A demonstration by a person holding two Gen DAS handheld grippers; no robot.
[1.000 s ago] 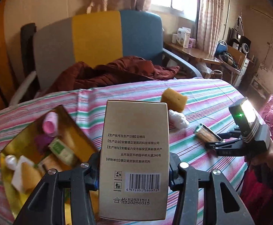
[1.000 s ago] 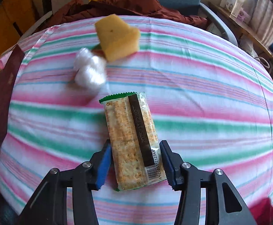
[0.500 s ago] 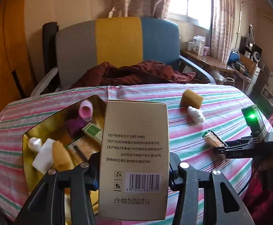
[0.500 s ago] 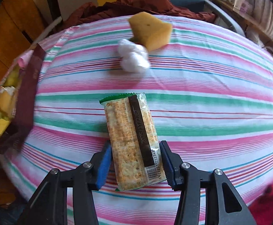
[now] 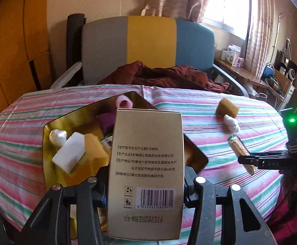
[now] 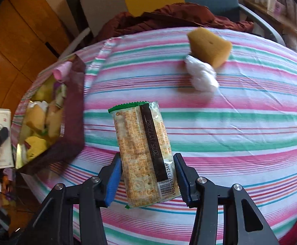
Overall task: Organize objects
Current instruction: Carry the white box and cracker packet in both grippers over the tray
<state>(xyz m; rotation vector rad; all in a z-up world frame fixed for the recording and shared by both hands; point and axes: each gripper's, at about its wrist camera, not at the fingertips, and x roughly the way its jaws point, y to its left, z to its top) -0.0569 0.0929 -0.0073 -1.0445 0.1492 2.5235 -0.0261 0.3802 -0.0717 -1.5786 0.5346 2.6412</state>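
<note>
Left gripper [image 5: 146, 192] fingers clamp beige carton [image 5: 146, 169], now over gold tray [image 5: 52, 123]. Right gripper [image 6: 147, 178] fingers grip cracker packet [image 6: 143, 155], lifted nearer tray. Sponge [image 6: 208, 46], white wad [image 6: 201, 76] remain on bench [image 6: 240, 126].

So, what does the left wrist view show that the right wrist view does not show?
Only the left wrist view shows the barcode face of the gold carton held in the left tongs, the window, and a white block in the tray.

Only the right wrist view shows the printed face of the cracker pack in the right tongs.

Both show the tray, the yellow sponge, the white wad and the striped cloth.
</note>
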